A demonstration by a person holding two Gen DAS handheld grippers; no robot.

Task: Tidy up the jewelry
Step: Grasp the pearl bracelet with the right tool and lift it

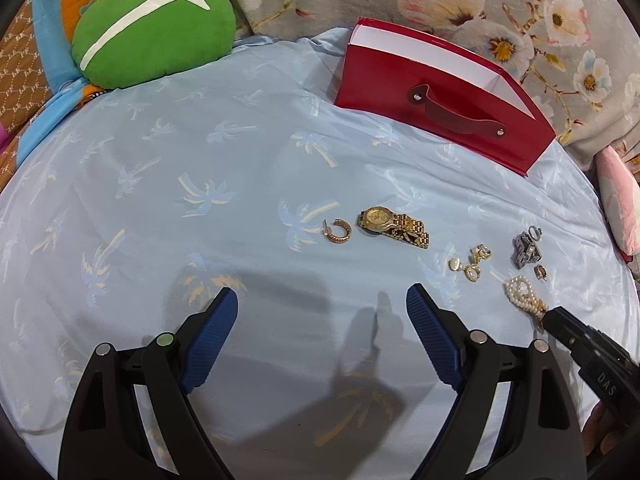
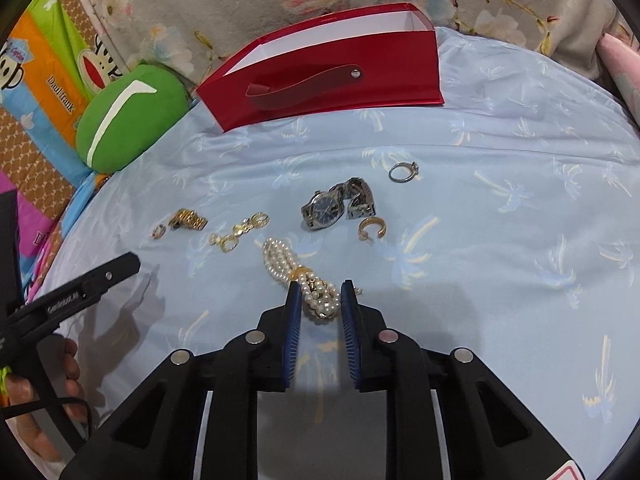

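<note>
Jewelry lies scattered on a light blue sheet (image 1: pixel 200 200). My right gripper (image 2: pixel 321 284) is shut on the near end of a white pearl bracelet (image 2: pixel 280 260), which rests on the sheet. Beyond it lie a silver watch (image 2: pixel 332 204), a silver ring (image 2: pixel 403 171), a gold hoop earring (image 2: pixel 372 229), gold drop earrings (image 2: pixel 236 232) and a gold watch (image 2: pixel 188 219). My left gripper (image 1: pixel 322 292) hangs open above bare sheet, short of the gold watch (image 1: pixel 392 226) and another hoop earring (image 1: pixel 338 232). An open red box (image 1: pixel 440 104) stands at the back.
A green cushion (image 1: pixel 152 32) sits at the back left beside colourful printed bedding. A grey floral blanket (image 1: pixel 520 20) rises behind the red box (image 2: pixel 320 92). A pink pillow (image 1: pixel 620 200) lies at the right edge. A hand (image 2: pixel 68 360) holds the left gripper.
</note>
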